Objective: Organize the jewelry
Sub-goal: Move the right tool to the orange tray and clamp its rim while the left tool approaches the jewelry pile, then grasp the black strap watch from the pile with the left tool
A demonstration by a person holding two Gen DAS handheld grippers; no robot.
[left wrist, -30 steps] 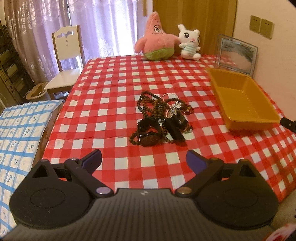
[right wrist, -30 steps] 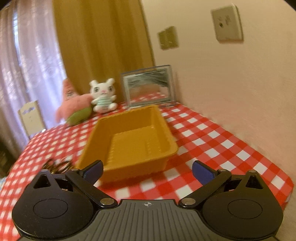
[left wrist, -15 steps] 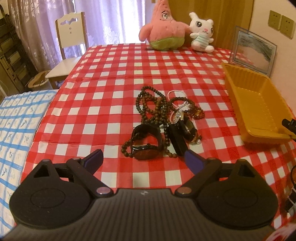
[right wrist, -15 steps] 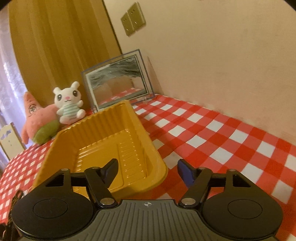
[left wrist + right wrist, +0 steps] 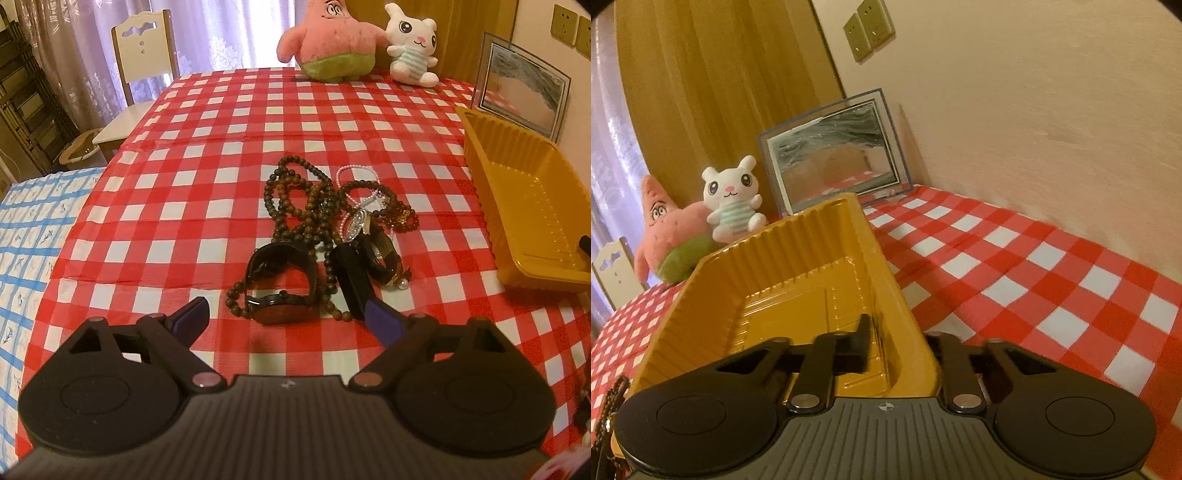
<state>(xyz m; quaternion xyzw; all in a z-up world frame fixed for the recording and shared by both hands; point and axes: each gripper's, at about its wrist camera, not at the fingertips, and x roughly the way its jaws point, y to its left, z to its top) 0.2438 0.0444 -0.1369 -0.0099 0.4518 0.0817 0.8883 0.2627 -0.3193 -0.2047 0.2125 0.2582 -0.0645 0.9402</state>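
The left gripper (image 5: pixel 286 317) has its jaws wide, closing slowly, holding nothing. The black watch (image 5: pixel 282 282) lies just in front of it, at the near edge of the jewelry pile (image 5: pixel 325 218). The yellow tray (image 5: pixel 783 295) sits right of the pile. The right gripper (image 5: pixel 899 350) pinches the tray's near corner.

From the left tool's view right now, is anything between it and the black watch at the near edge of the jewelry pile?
Nothing visible. The left tool is open, with only bare checked tablecloth before the black watch. Wooden beads lie tangled around and behind the watch, not in front.
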